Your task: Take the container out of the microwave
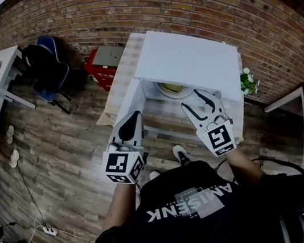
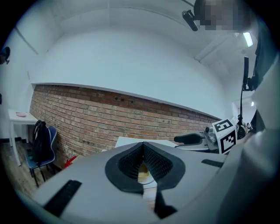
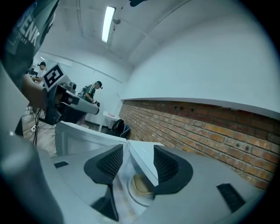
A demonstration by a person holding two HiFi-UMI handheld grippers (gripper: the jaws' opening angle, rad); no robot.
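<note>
The white microwave [image 1: 188, 60] stands with its door [image 1: 126, 102] swung open to the left. Inside it sits a round pale container [image 1: 172, 90] with yellowish contents. My left gripper [image 1: 133, 117] hovers by the open door, its jaws together with nothing held. My right gripper [image 1: 194, 98] is open in front of the cavity, just short of the container. In the right gripper view, the container [image 3: 142, 186] shows between the spread jaws of the right gripper [image 3: 138, 159], apart from both pads. In the left gripper view, the left gripper [image 2: 142, 151] shows its pads meeting, with a sliver of the container [image 2: 143, 175] below.
A blue chair with a black backpack [image 1: 45, 69] and a white side table [image 1: 2, 71] stand at the left. A red box [image 1: 102, 66] sits beside the microwave's table. A small plant [image 1: 247, 80] is at the right. A brick wall runs behind.
</note>
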